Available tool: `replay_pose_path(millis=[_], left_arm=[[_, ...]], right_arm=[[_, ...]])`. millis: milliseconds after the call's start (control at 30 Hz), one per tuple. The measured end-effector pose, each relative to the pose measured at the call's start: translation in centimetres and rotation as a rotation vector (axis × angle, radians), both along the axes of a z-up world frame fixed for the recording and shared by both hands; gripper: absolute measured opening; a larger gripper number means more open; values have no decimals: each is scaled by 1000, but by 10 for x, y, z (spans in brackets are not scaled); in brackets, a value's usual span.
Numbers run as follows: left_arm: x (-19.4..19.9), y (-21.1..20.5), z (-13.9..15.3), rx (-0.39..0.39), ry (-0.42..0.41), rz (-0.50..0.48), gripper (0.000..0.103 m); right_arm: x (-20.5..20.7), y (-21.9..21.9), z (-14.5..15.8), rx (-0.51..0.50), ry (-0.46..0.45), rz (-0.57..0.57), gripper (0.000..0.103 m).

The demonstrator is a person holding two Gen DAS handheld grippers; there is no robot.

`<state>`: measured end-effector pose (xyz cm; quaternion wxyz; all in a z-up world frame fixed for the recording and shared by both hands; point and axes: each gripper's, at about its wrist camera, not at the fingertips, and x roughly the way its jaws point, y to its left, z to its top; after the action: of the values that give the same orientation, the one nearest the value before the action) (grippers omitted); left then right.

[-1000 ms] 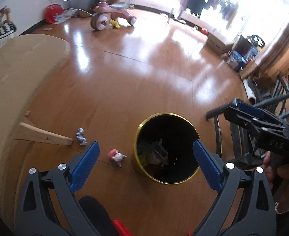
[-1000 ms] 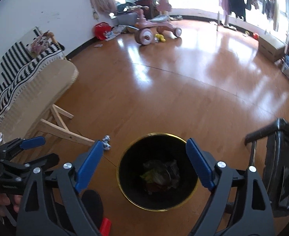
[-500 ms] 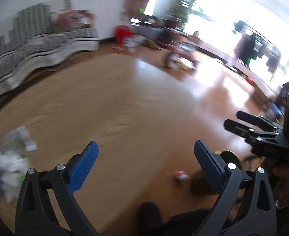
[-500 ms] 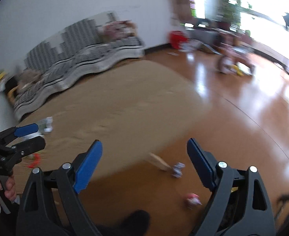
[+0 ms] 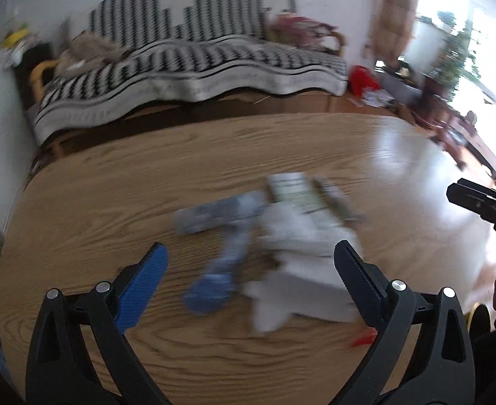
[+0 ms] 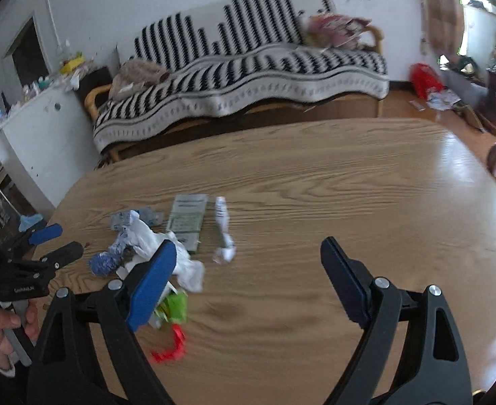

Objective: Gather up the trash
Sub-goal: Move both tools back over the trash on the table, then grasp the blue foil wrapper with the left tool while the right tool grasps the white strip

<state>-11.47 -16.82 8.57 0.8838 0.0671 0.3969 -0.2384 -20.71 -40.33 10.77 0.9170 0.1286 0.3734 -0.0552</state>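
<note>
Trash lies in a pile on the oval wooden table (image 6: 315,185): crumpled white paper (image 6: 146,239), a blue wrapper ball (image 6: 101,263), a flat green-white packet (image 6: 187,217), a twisted white wrapper (image 6: 222,226), a green scrap (image 6: 175,305) and a red strip (image 6: 170,354). In the left wrist view the pile is blurred: white paper (image 5: 302,236), blue wrapper (image 5: 211,290). My left gripper (image 5: 248,270) is open and empty just above the pile. My right gripper (image 6: 244,276) is open and empty over the table, right of the pile.
A sofa with a black-and-white striped cover (image 6: 248,67) stands behind the table. A white cabinet (image 6: 42,125) is at the left. The shiny wood floor (image 5: 416,175) and clutter lie to the right.
Both grippers have swung up from the black bin on the floor to the tabletop. The trash pile is now in front of them. Both stayed open and empty.
</note>
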Motion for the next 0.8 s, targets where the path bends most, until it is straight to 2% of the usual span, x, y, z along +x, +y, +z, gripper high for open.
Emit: replay_pose_path(millis=[133,167,300,433,600,667,700,767,800], left_arm=[[25,23,-35,-2,57,34,96],[32,23,-41,2,69,38,96],[49,26,-58,17,74,35,96],[48,19,-66,11,78,-5,96],[47,3,-77,49,76,-43,96],[47,-2,-82,75,67,-57,95],[46,-3,-82,78,64,-64,92],[42,-4,-83,81,68,-73,75],[41,-5,-83,84,77,-80,59]], right_arm=[[39,14,-32,-35,55,14,83],[50,15,-43,-34,78,19,80],[74,18,-81,-47,165,32,76],[87,25,-97,-85,205,61,73],[96,28,-104,-114,227,65,52],[98,33,-104,-165,220,74,47],[101,34,-105,-164,218,83,35],[99,36,-104,-164,218,95,22],[98,38,-104,-174,220,99,21]])
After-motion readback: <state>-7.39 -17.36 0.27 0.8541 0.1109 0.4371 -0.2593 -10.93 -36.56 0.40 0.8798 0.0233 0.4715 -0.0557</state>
